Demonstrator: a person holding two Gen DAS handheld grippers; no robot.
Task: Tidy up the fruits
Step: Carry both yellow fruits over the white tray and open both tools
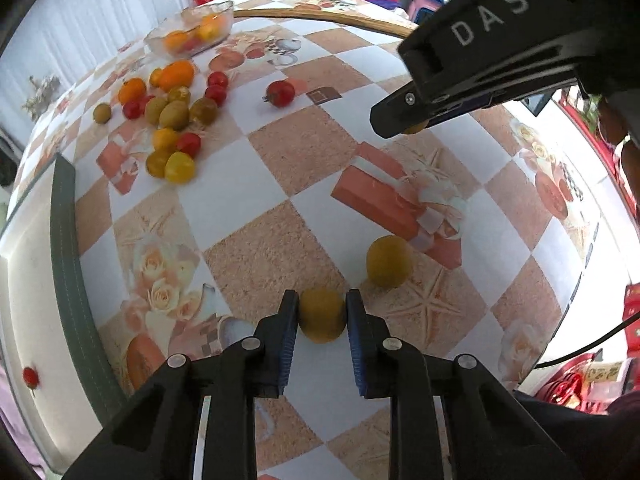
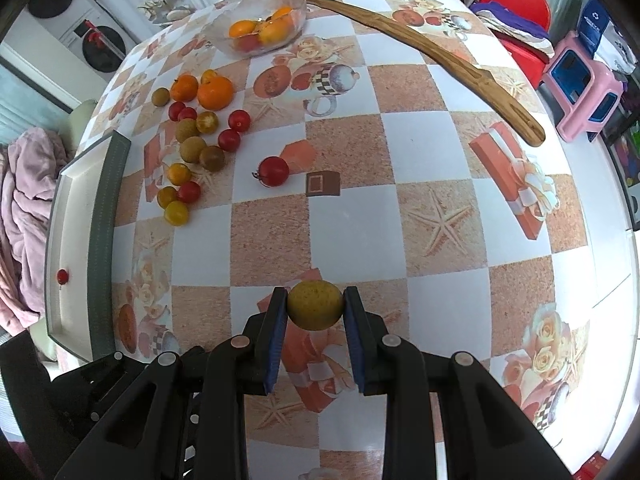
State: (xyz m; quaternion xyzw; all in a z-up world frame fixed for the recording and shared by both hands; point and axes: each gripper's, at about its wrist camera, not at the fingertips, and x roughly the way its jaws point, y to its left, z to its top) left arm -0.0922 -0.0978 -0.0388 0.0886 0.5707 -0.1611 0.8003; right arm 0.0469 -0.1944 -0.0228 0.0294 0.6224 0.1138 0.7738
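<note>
Olive-yellow round fruit sitting on checked-oilcloth table, left gripper jaws clamping it; right gripper jaws gripping similar fruit above table. Risk: smooth skin slipping, fruit rolling toward table edge.

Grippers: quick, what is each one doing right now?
Left gripper: closed on a brownish-yellow round fruit.
Right gripper: closed on another brownish-yellow fruit.

The middle of the table lies bare between the fruit cluster at the left and the long wooden stick along the far right. A lone red tomato sits just beside the cluster, a glass bowl stands behind it, and a tray borders the left edge
</note>
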